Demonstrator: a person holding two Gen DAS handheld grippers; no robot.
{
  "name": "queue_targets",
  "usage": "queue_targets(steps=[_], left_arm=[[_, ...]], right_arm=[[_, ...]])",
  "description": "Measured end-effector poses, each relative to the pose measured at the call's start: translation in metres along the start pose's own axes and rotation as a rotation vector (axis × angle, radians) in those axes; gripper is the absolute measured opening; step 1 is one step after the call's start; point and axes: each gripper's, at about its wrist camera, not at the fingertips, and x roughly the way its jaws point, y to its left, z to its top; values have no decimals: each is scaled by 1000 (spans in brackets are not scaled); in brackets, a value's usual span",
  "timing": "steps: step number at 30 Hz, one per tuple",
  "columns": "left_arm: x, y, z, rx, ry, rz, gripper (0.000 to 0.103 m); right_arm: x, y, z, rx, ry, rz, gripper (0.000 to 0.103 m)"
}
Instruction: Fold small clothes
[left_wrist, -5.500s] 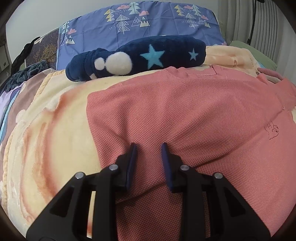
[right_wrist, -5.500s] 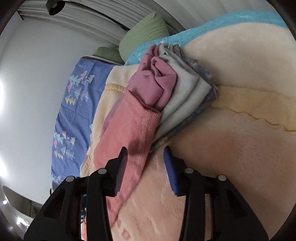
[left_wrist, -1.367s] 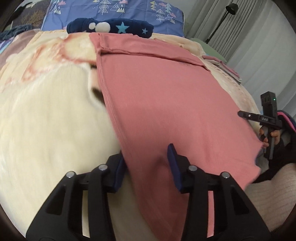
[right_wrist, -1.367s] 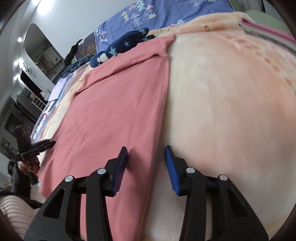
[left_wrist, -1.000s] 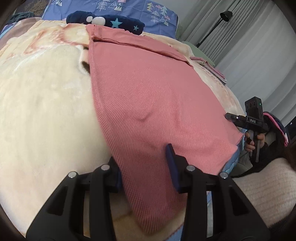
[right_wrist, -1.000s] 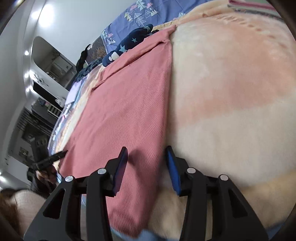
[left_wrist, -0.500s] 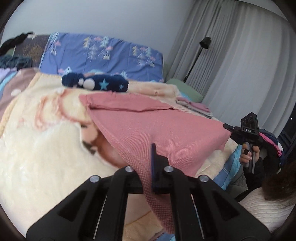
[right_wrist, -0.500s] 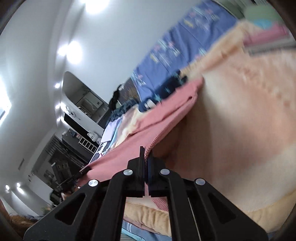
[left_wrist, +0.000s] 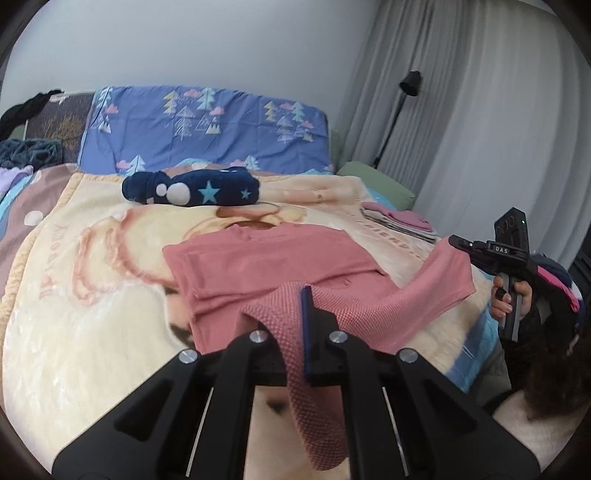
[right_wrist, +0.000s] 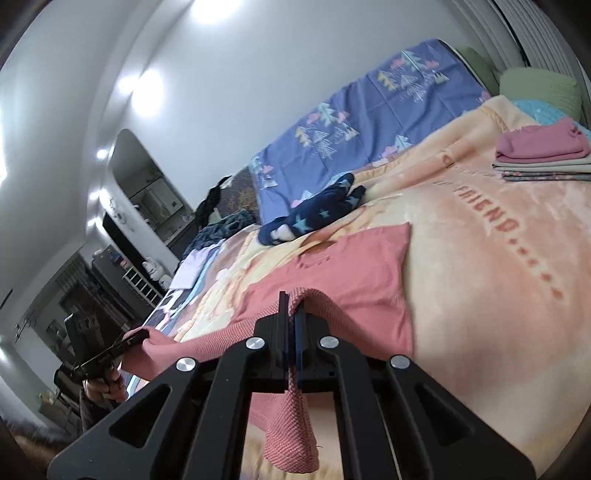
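A salmon-pink shirt (left_wrist: 266, 262) lies on the cream blanket (left_wrist: 92, 295), collar end far, its near hem lifted off the bed. My left gripper (left_wrist: 297, 295) is shut on one hem corner, and the cloth hangs down between its arms. My right gripper (right_wrist: 291, 301) is shut on the other hem corner of the shirt (right_wrist: 351, 273). In the left wrist view the right gripper (left_wrist: 456, 242) shows at the right, pinching that corner. In the right wrist view the left gripper (right_wrist: 138, 334) shows at the lower left. The hem stretches between them above the bed.
A navy star-patterned plush bundle (left_wrist: 192, 188) lies beyond the shirt. A stack of folded clothes (right_wrist: 543, 155) sits at the far right of the blanket. A blue tree-print pillow (left_wrist: 207, 129) and a green pillow (right_wrist: 539, 88) line the head. A floor lamp (left_wrist: 399, 110) and curtains stand at the right.
Both grippers have shut on the shirt's near hem corners and lifted them up from the blanket. The hem now hangs stretched between them, higher than half a second ago.
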Motion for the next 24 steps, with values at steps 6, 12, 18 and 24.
queue_targets(steps=[6,12,18,24], left_arm=[[103,75,45,-120,77,54,4],[184,123,31,-223,203,88,4],[174,126,20,-215,206,70,22],[138,109,10,-157,204,56,27]], right_arm=[[91,-44,41,50,42,-118,2],[174,-98,38,120,178,-244,2],[166,-104,32,121,217,-207,15],[133,-70,11,-9,282,-188,25]])
